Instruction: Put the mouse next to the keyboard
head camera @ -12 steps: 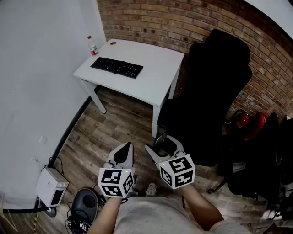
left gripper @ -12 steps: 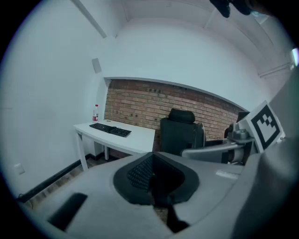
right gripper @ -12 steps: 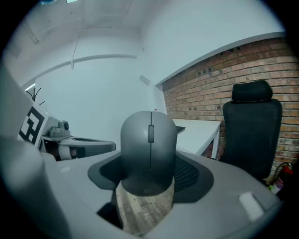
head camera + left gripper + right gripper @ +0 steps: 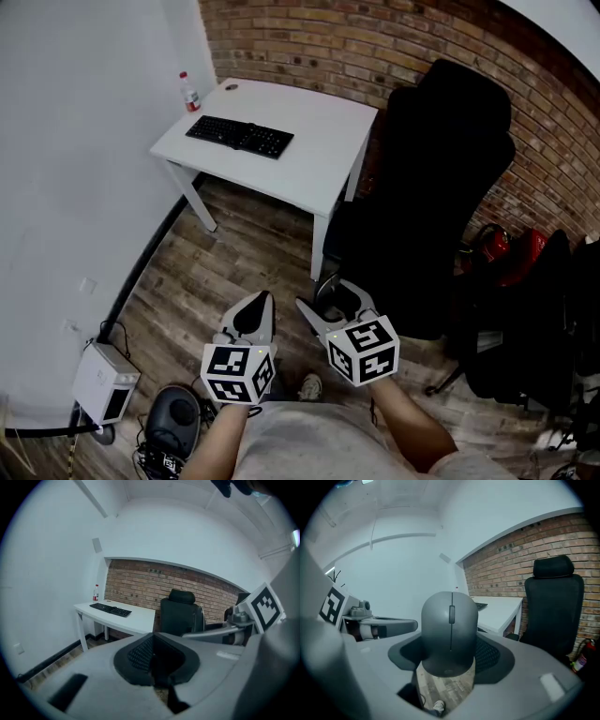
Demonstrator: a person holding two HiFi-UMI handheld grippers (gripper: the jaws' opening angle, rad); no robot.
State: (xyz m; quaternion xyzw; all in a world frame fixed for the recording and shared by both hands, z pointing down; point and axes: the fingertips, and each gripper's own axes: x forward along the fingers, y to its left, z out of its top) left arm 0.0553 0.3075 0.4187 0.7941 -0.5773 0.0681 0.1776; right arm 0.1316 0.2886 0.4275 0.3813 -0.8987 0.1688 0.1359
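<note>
beyond the wooden floor (image 4: 206, 272) a white counter (image 4: 314, 155) carries the keyboard (image 4: 239, 137), while fingers (image 4: 494, 656) of the right gripper (image 4: 335, 302) clamp a grey mouse (image 4: 450, 630) and the left gripper (image 4: 255, 314) is closed, empty.

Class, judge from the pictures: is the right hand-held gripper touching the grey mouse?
Touching. The right gripper view shows the mouse wedged between the jaws of the right hand-held gripper, both pads pressed against its sides.

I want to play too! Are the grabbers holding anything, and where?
The right gripper pinches the grey mouse by its two sides. The left gripper holds nothing.
</note>
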